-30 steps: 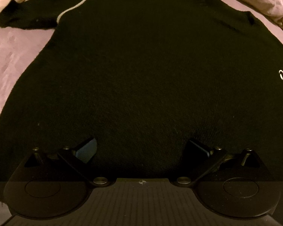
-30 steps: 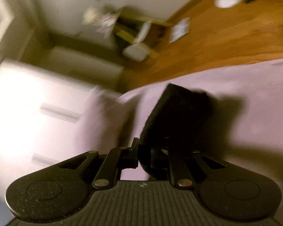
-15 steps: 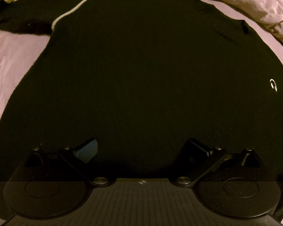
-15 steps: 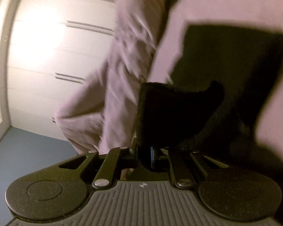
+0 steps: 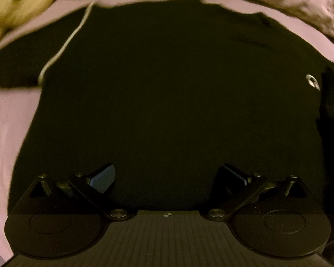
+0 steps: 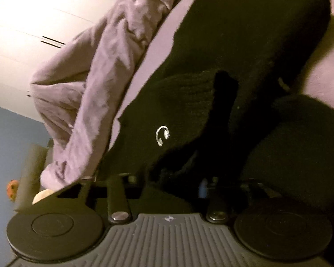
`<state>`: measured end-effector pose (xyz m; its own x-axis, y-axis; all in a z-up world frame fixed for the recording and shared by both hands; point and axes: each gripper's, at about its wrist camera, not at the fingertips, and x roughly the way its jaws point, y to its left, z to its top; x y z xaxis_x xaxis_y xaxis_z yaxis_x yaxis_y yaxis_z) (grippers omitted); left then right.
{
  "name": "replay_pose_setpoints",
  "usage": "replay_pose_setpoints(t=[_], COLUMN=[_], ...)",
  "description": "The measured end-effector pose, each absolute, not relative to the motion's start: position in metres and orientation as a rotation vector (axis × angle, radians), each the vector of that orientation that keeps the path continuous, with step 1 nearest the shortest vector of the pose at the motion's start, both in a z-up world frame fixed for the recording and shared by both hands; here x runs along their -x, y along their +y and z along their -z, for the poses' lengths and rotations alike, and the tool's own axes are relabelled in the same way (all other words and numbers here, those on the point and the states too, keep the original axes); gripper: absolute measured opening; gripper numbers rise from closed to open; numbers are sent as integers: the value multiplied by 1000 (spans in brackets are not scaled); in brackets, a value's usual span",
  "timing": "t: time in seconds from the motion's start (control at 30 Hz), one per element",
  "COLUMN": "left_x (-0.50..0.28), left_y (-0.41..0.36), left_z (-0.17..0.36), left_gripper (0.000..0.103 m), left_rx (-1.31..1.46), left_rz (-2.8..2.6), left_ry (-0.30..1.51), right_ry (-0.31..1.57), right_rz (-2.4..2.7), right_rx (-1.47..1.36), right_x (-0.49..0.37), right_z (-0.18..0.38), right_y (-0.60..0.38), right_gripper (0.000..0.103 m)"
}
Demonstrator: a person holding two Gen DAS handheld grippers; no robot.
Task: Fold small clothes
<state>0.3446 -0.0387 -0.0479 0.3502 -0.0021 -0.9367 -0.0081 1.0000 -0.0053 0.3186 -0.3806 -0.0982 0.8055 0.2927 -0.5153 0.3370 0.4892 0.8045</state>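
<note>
Black sweater [image 5: 167, 89] is lying spread flat on a bed covered by a mauve sheet [image 5: 9, 120], filling most of the left wrist view; a thin white stripe [image 5: 62, 49] is running down its left shoulder and a small white headphone logo [image 6: 162, 135] is sitting near its right side. In the right wrist view its sleeve [image 6: 189, 111] is lying folded across the body, bunched just ahead of the right hand-held gripper [image 6: 167, 180]. That gripper's jaws have just been opening: the sleeve cloth is still lying between them, but the pads are no longer pressing on it. Over the sweater's lower part, the left hand-held gripper [image 5: 169, 175] is hanging with jaws spread wide and nothing between them. A crumpled mauve duvet [image 6: 95, 77] is lying heaped beside the sweater, with white cupboard doors [image 6: 33, 22] beyond.
</note>
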Motion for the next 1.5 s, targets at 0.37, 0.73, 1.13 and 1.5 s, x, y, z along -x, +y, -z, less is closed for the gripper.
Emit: replay_pose_setpoints(t=[0.37,0.73,1.13,1.5], left_x=[-368,-389,-400,-413], left_y=[-183,-254,-240,-171], left_z=[28,77,78,76], left_gripper=[103,103,32,12], left_rx=[-114,-102,107,457], left_rz=[468,498,568,473], left_ry=[931,921,1020,1032], right_ry=[556,556,563,570], right_rz=[164,113,92,107], right_rx=[-1225,-1311,-1315,-1307], right_x=[-230,-223,-216,-216], right_z=[97,112,114,112], right_y=[-424,-433,-436,-432], right_gripper=[61,60,60,60])
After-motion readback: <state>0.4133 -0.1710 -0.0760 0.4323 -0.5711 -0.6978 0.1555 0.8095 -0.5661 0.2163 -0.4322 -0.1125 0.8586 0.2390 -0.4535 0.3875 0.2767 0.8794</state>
